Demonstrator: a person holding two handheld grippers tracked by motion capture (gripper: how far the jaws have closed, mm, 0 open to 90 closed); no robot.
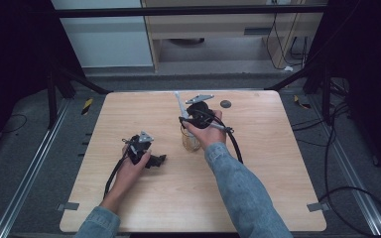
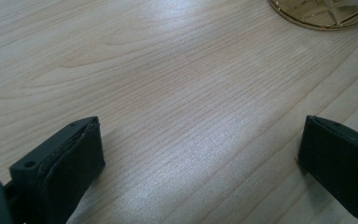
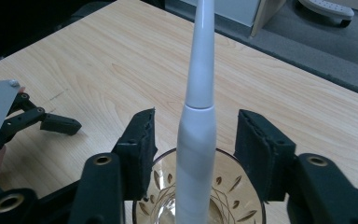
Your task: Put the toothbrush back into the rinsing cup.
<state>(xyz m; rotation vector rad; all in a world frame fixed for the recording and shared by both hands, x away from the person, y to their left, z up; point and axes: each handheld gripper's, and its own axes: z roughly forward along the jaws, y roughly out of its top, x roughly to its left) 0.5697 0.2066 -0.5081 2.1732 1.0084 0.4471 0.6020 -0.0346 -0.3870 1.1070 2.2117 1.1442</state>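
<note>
You are standing the white plastic toothbrush-like stick (image 3: 199,121) in the amber cut-glass cup (image 3: 242,196) on the light wooden surface (image 1: 258,178), so with your right claw (image 3: 196,144) parted around it, touching nothing, be lifting straight up, while your left claw (image 2: 200,154) is resting wide and empty.

My right claw (image 3: 195,154) is black, my sleeve (image 1: 238,183) denim blue. The toothbrush (image 3: 196,135) is white. The glass (image 3: 233,196) is amber with cut leaf patterns, the worktop (image 3: 98,60) pale wood grain.
</note>
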